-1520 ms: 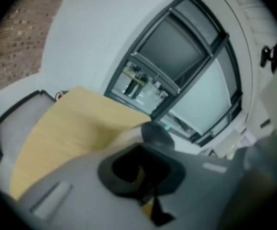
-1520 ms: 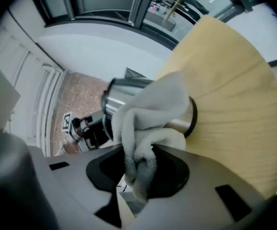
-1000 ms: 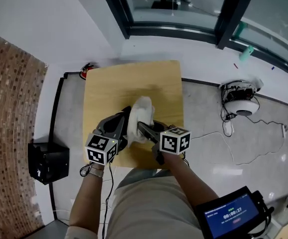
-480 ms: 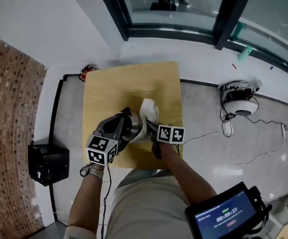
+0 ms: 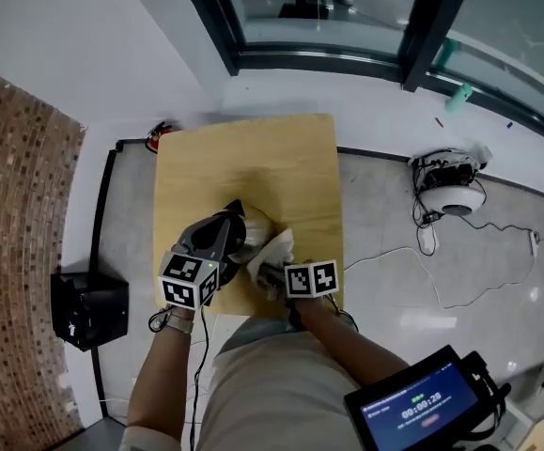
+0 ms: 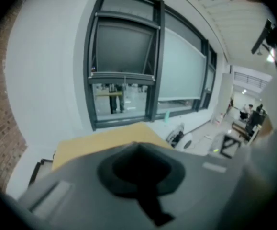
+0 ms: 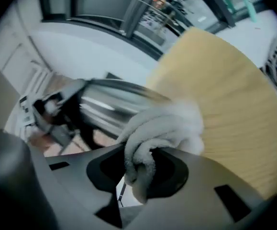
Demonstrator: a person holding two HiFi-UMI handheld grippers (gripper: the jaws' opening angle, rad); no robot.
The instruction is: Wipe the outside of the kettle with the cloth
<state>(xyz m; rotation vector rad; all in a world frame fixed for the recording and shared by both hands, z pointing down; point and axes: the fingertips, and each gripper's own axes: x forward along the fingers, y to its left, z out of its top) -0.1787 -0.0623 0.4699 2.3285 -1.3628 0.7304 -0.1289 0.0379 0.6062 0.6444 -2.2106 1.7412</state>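
Light-wood square tabletop (image 5: 253, 153) sits at frame centre in the head view; all task items are at its lower edge, close to the person.

Stainless-steel kettle (image 5: 254, 225) lies low on the tabletop between the two tools, largely covered from above. In the right gripper view, its polished metal body (image 7: 114, 104) runs across mid-frame, with a black part at its left end. Its opening and inside are not shown, so contents cannot be told.

White terry cloth (image 5: 274, 249) is bunched just right of the kettle. In the right gripper view, the cloth (image 7: 164, 126) is touching the kettle's metal wall.

Right gripper (image 5: 269, 272): jaws narrow, clamped on a fold of the cloth, which trails back between them (image 7: 138, 169).

Left gripper (image 5: 226, 235): rests over the kettle's left side. The left gripper view gives only the tool's own grey housing, the tabletop and the window beyond. Cannot tell how its jaws stand, nor whether they hold the kettle.

Surroundings, on the floor:
- Black box (image 5: 89, 309), lower left.
- White round device with cables (image 5: 455, 195), right.
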